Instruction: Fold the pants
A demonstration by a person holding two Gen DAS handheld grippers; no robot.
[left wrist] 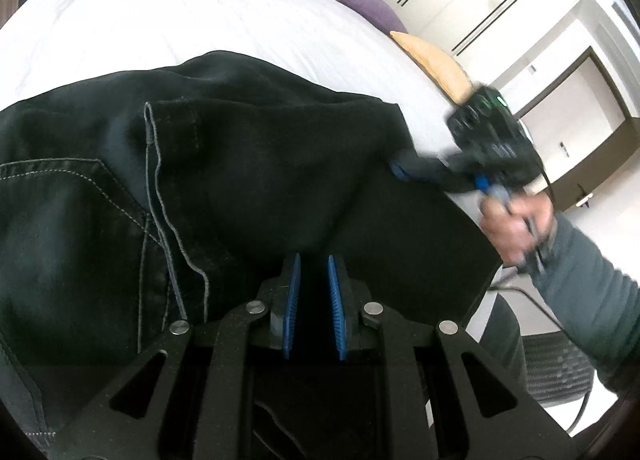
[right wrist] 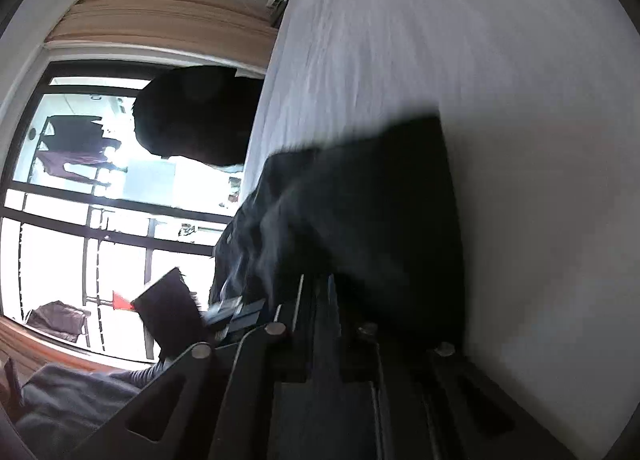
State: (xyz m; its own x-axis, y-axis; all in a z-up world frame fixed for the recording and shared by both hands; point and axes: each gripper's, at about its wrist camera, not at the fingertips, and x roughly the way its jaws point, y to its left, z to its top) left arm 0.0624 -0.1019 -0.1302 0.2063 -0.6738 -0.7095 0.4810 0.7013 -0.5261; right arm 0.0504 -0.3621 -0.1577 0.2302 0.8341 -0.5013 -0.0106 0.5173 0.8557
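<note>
Both hand-held grippers, left point(left wrist: 313, 280) and right point(left wrist: 400, 169), clench the black pants point(left wrist: 248, 163) on the bed point(left wrist: 160, 7). Keep both grips firm. Carry the fold evenly toward the bed's far edge.

The left gripper point(left wrist: 314, 272) is a matte black frame with two slim fingers lined by ribbed blue pads point(left wrist: 291, 308). Round silver screw heads point(left wrist: 179, 327) sit at the linkage pivots, and teardrop cut-outs pierce the black arms on either side. The right gripper point(left wrist: 400, 168), seen from the left wrist camera, has the same black body with blue tips, a boxy black camera block point(left wrist: 486, 127) showing a small green light, and a thin black cable point(left wrist: 556, 318) trailing away. The person's hand point(left wrist: 516, 227) on its handle emerges from a grey-green ribbed sleeve point(left wrist: 588, 300).
</note>
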